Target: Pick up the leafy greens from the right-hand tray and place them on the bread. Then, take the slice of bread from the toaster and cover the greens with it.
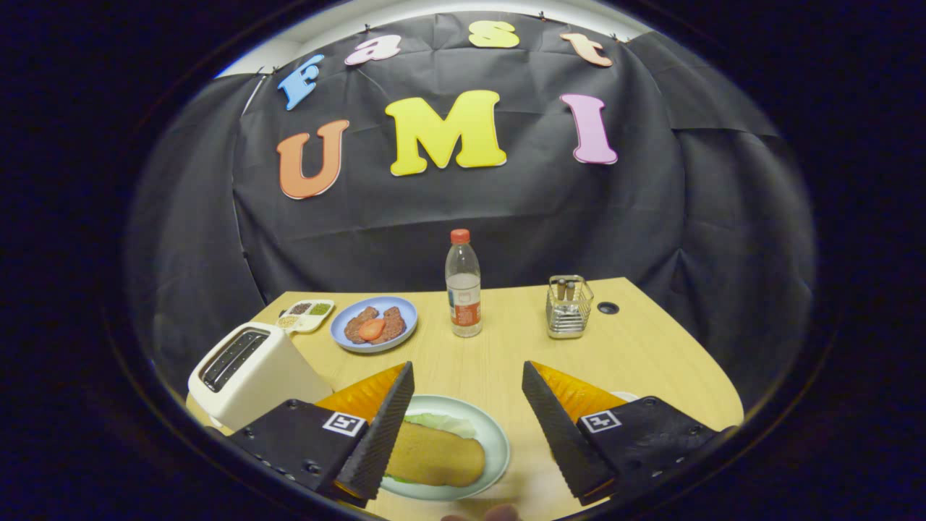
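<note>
**Both steps look done, as far as I can tell**

Two fingers spread wide with nothing between them, so the gripper (468, 427) is holding nothing right now. Just ahead of the left finger and partly tucked behind it sits a pale green plate (496, 443) with a slice of bread (438, 456) on top, and leafy greens (443, 422) poking out from under it at the far edge and a bit at the near side. So my read: greens are down, top slice is on, sandwich is basically closed. I can't see whether there's a bottom slice under there, it's hidden.

The toaster (246, 373) sits off to the left, beside the left finger, and its slots look dark and empty from here. A sliver of something white (623, 396) peeks out behind the right finger, maybe the right-hand tray, can't say for sure.

Further out on the table (651, 354): a blue plate (406, 312) with meat patties and a tomato slice, a little divided dish (307, 315), a water bottle (463, 286) and a wire holder (568, 307). All well apart from the sandwich, nothing in the way.
</note>
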### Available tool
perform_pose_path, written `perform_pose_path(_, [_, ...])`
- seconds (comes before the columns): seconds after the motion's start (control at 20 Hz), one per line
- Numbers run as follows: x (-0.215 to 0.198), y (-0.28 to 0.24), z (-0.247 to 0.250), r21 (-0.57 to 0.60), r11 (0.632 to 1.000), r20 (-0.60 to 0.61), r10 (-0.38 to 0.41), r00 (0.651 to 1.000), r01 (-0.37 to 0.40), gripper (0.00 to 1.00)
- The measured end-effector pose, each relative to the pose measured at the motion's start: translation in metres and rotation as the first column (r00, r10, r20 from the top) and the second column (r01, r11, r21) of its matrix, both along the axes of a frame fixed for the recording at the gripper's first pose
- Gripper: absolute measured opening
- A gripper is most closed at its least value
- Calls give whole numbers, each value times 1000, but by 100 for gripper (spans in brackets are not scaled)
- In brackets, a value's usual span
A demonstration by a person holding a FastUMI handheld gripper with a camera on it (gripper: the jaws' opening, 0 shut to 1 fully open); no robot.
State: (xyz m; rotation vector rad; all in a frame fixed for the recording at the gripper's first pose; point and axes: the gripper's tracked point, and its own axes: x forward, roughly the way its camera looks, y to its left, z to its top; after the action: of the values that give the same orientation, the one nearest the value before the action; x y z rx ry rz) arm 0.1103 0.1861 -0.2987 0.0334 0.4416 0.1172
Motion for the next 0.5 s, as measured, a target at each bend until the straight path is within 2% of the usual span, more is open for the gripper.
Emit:
perform_pose_path(0.3, [-15,-53,93,-41,999,129,23,991,-18,95])
perform_pose_path(0.5, [-37,-91,170,-49,999,231,-5,973,17,95])
